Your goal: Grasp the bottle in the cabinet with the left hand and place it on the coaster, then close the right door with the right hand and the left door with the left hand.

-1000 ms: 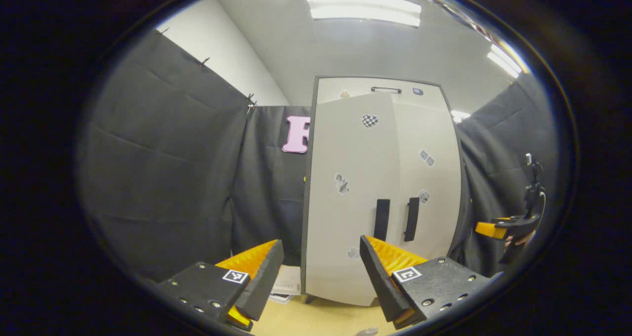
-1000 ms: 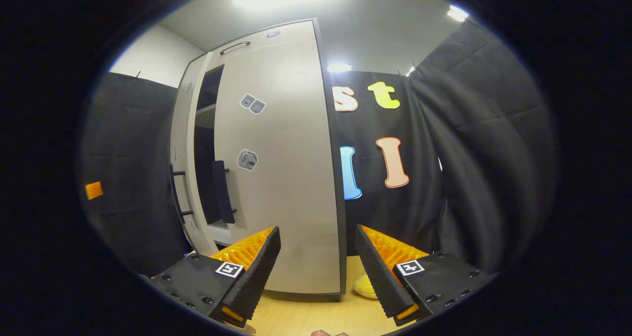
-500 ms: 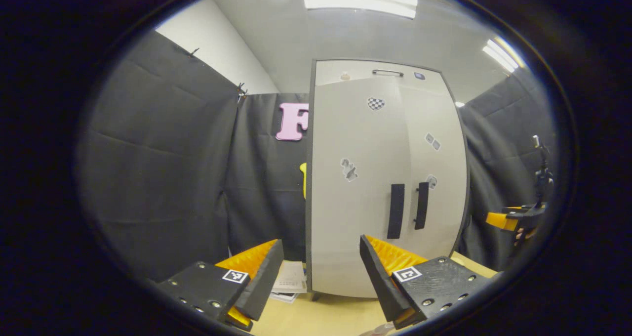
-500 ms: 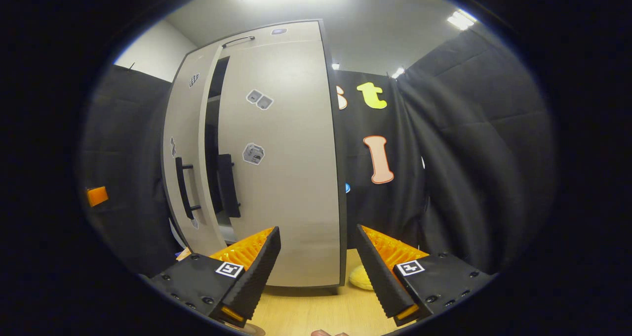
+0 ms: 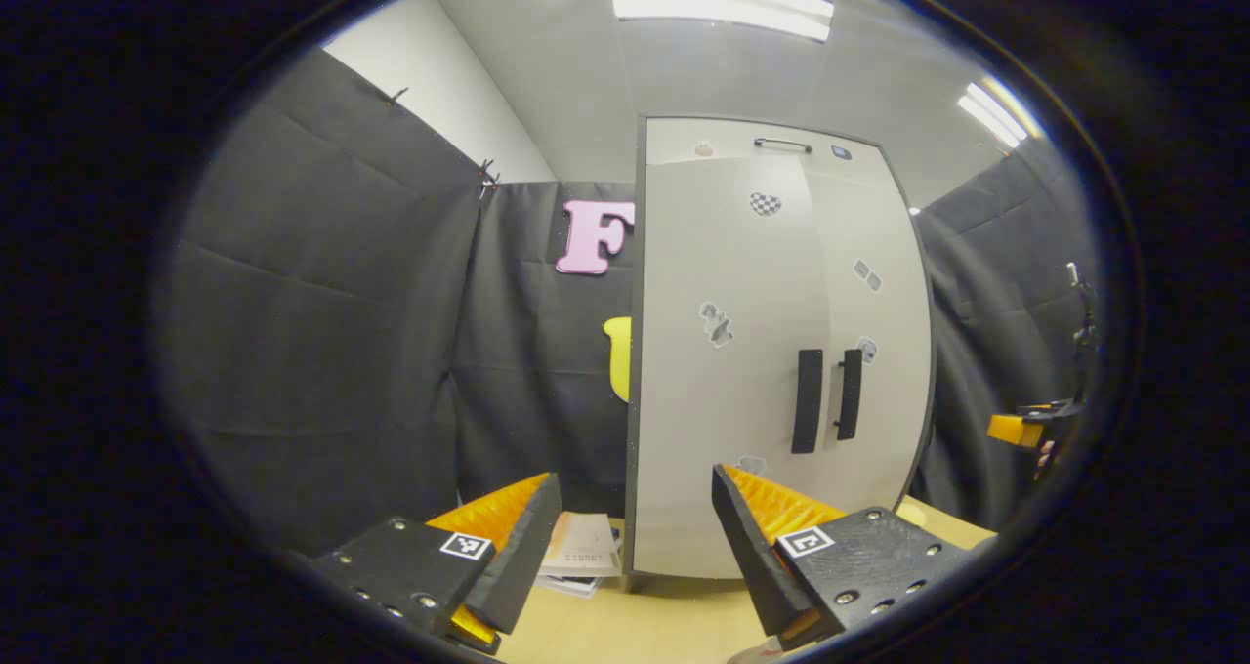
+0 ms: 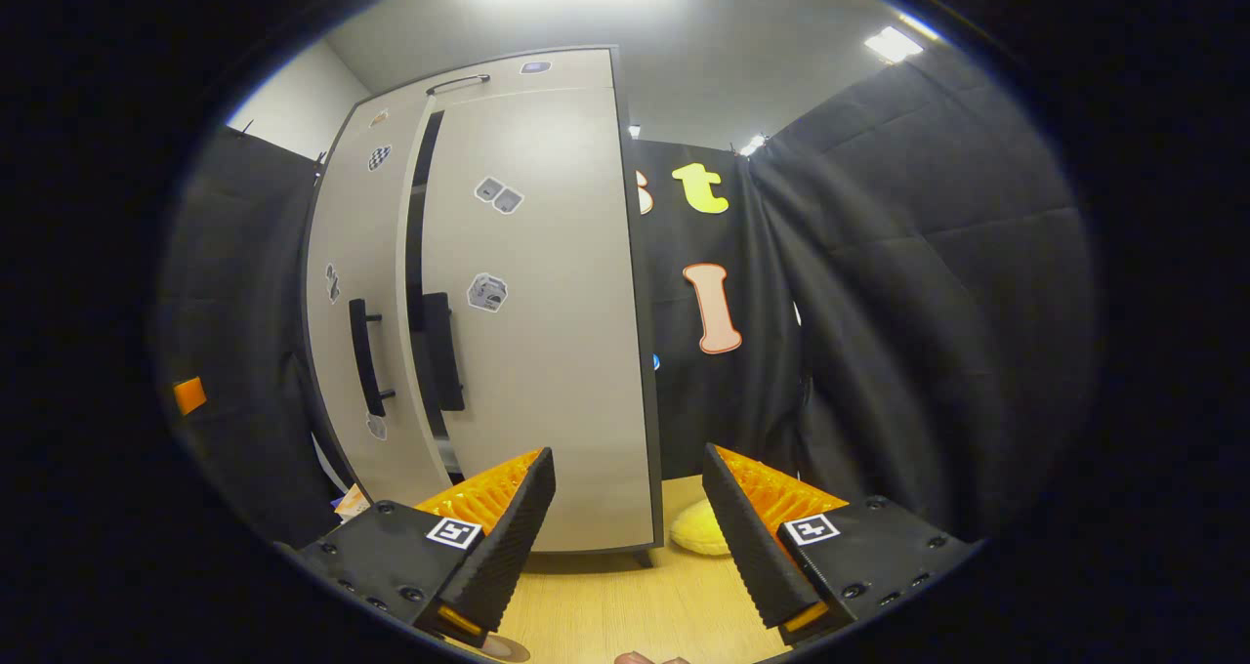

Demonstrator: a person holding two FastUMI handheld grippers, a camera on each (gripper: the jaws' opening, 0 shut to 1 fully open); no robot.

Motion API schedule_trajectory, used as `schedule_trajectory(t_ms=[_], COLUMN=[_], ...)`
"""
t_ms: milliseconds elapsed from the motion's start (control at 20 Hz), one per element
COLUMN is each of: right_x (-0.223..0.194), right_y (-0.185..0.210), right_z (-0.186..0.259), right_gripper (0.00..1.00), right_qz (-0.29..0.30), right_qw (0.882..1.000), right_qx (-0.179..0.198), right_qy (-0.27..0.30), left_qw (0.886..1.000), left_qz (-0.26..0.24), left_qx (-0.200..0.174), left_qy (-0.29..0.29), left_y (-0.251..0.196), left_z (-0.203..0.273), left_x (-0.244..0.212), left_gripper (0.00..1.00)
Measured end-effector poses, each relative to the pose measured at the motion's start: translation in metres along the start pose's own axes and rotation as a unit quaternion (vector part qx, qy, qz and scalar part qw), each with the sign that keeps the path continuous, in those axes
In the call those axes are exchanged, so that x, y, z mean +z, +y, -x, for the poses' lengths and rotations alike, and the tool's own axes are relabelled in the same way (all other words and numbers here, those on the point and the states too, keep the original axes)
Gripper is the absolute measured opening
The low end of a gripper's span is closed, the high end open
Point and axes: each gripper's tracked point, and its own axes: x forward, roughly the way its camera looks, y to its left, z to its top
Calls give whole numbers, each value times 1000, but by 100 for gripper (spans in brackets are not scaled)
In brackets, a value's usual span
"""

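**Cabinet doors nearly shut, both grippers held back with fingers spread**

A tall pale cabinet (image 5: 771,352) stands on a light wooden tabletop (image 6: 625,605) against black cloth walls. In the left gripper view its two doors look flush, their two dark vertical handles side by side. In the right gripper view, from an angle, a thin dark gap shows between the left door (image 6: 356,283) and the right door (image 6: 547,303), so the left door stands slightly ajar. Small stickers dot both doors. The bottle cannot be made out; at the bottom edge of the right gripper view a round brownish disc (image 6: 503,649) lies on the table, perhaps the coaster.

The left gripper (image 5: 635,537) hovers in front of the cabinet, its fingers wide apart and holding nothing. The right gripper (image 6: 630,518) likewise faces the right door with fingers wide apart and empty. A stack of papers (image 5: 581,552) lies beside the cabinet's left foot. A yellow rounded object (image 6: 698,529) sits by its right foot.
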Motion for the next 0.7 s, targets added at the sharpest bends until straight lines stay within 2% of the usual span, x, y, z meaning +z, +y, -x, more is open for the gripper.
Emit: schedule_trajectory(t_ms=[450,600,650,700], right_x=[-2,-7,-10,-13], right_y=[-16,-20,-22,-24], right_z=[31,37,39,41], right_gripper=[96,96,96,96], right_qz=[11,-4,-6,-5], right_qw=[999,999,999,999], right_qx=[-37,-47,-48,-51], right_qy=[-11,-5,-2,1], left_qw=[1000,1000,1000,1000], left_qz=[3,-8,-3,5], left_qx=[-24,-26,-27,-29], left_qy=[-9,-11,-11,-9], left_y=[-3,-8,-9,-9], left_z=[-8,-7,-8,-9], left_x=[-6,-7,-8,-12], left_gripper=[97,97,90,97])
